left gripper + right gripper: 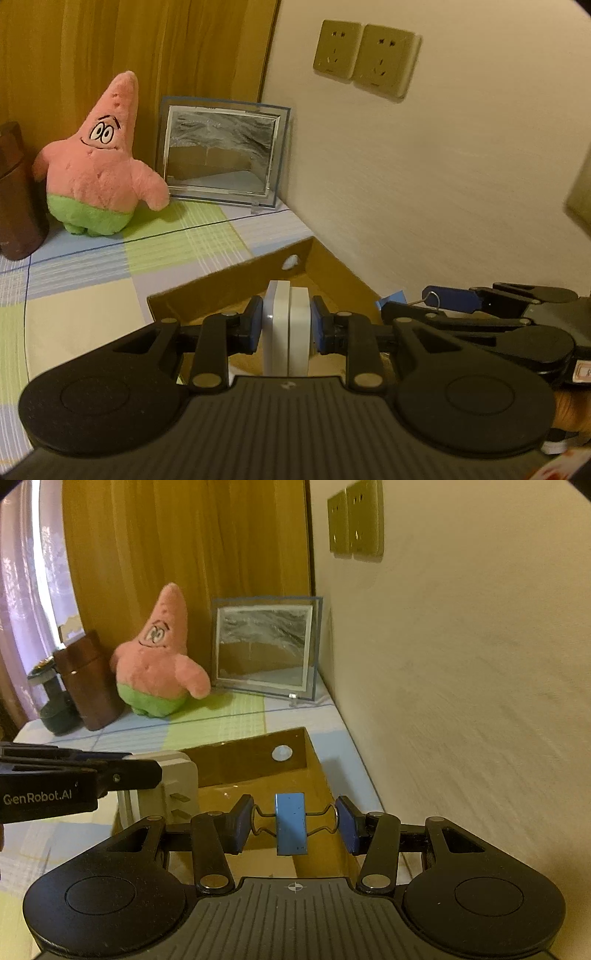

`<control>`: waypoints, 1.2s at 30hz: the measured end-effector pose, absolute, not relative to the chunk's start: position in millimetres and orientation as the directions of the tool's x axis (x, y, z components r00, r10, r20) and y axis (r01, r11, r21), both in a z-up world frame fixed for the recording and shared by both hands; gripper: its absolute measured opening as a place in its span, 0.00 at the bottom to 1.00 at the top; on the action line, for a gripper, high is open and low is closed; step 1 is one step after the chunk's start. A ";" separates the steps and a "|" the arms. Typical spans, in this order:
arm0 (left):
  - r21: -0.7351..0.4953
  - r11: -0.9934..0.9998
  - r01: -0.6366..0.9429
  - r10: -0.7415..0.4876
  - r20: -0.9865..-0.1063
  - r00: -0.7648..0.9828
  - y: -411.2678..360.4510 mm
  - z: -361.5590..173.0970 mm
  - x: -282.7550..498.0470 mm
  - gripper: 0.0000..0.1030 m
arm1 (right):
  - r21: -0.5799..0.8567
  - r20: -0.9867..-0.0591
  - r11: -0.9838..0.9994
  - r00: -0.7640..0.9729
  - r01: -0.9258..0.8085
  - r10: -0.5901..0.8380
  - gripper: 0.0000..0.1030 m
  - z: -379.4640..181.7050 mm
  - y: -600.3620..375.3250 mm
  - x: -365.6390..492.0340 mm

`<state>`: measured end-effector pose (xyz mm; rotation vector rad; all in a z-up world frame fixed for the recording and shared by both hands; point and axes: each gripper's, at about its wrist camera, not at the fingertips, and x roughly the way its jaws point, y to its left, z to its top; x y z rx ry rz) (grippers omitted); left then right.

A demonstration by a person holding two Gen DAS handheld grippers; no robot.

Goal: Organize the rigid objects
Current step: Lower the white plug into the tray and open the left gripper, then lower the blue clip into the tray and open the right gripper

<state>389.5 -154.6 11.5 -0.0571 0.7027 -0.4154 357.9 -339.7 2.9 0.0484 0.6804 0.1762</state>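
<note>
A: White plastic fills the lower centre of the left wrist view: the left gripper (286, 325) is clamped on a white plug (286, 328), blue pads pressing both flat sides.

B: What's behind it?

A: A cardboard box (236, 284), open-topped, in mid frame. At the right edge the right gripper (436, 301) reaches in, holding a clip (448, 299). A pink plush (98, 166) stands at upper left beside a glass frame (221, 151).

B: And the right wrist view?

A: At lower centre the right gripper (293, 823) squeezes the blue clip (291, 823) by its wire handles, one against each pad. The clip hangs over the box (255, 760). From the left edge comes the left gripper (147, 771), closed on the plug (173, 786), just above the box's left rim.

B: Background?

A: The plush (159, 661) and frame (266, 646) stand at upper centre, with a brown cylinder (88, 683) left of them.
</note>
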 end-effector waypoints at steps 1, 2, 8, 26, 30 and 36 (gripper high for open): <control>-0.185 0.919 0.349 -0.385 -0.618 0.685 -154.8 9.0 394.3 0.22 | 0.105 -0.626 0.984 0.759 -0.145 0.179 0.44 -0.5 -339.3 362.9; -0.185 0.919 0.348 -0.384 -0.620 0.684 -154.6 7.2 398.0 0.22 | 0.106 -0.629 0.984 0.756 -0.145 0.179 0.44 -3.1 -338.3 367.4; -0.184 0.920 0.346 -0.381 -0.624 0.682 -153.7 -1.5 416.3 0.22 | 0.101 -0.641 0.984 0.746 -0.149 0.179 0.44 -13.8 -332.6 384.7; -0.177 0.942 0.286 -0.331 -0.637 0.696 -131.0 -12.2 409.0 0.32 | 0.107 -0.645 0.983 0.742 -0.147 0.181 0.44 -19.6 -330.0 395.7; -0.180 0.943 0.281 -0.329 -0.637 0.697 -125.6 -13.2 406.1 0.32 | 0.105 -0.643 0.983 0.745 -0.148 0.181 0.44 -19.1 -327.9 398.8; -0.173 0.944 0.281 -0.325 -0.635 0.701 -123.7 -14.6 402.5 0.32 | 0.099 -0.655 0.985 0.736 -0.139 0.170 0.44 -21.0 -327.8 403.3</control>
